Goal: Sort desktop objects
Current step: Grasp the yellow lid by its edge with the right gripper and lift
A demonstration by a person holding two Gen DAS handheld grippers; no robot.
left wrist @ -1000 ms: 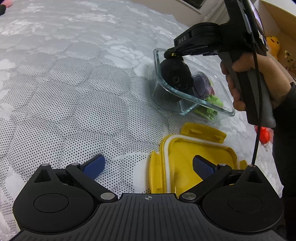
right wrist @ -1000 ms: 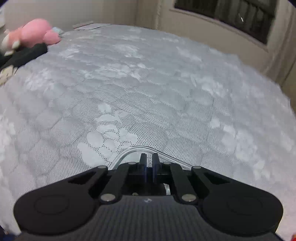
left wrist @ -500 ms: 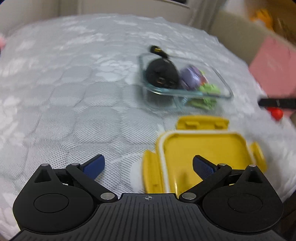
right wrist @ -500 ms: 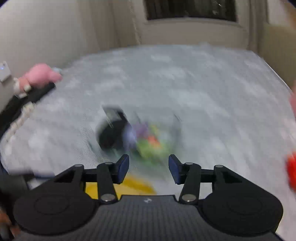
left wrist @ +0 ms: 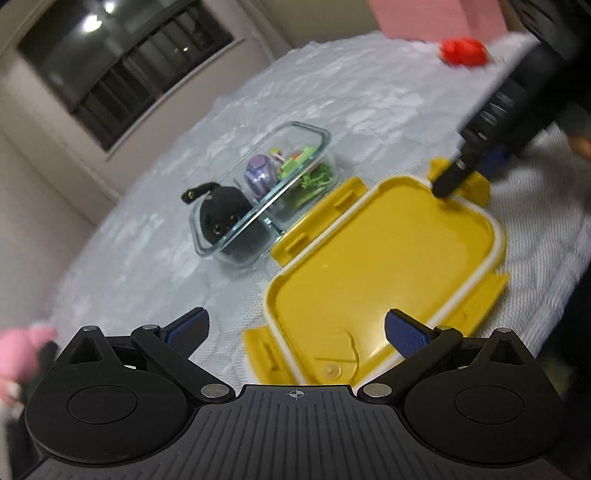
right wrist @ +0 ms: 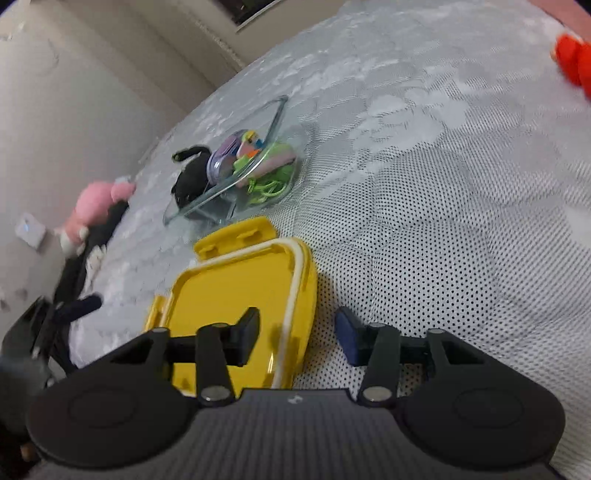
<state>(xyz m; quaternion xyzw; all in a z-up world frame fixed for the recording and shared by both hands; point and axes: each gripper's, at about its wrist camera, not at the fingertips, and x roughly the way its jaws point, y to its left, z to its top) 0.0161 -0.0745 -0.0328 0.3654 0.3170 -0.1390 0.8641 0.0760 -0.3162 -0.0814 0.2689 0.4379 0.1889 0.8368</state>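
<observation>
A yellow snap lid (left wrist: 384, 258) lies flat on the grey quilted bed. Behind it stands a glass container (left wrist: 317, 136) holding a black round gadget (left wrist: 221, 218), a purple piece (left wrist: 260, 173) and green bits. My left gripper (left wrist: 295, 330) is open, its jaws spread over the lid's near corner without touching it. My right gripper (right wrist: 297, 336) straddles the lid's (right wrist: 236, 291) white-rimmed side edge. Its jaws are closing, with a gap still showing on both sides of the rim. In the left wrist view the right gripper (left wrist: 469, 166) reaches down at the lid's far corner.
A red toy (left wrist: 463, 51) lies far back on the bed near a pink box (left wrist: 436, 14). A pink plush (right wrist: 96, 203) and a dark cloth sit at the bed's left edge by the wall. The left gripper's body (right wrist: 48, 321) shows blurred beside the lid.
The right gripper left the glass container, opened, and swung down to the lid's edge. Both views have rolled, and the left gripper has shifted along the lid's near side.
</observation>
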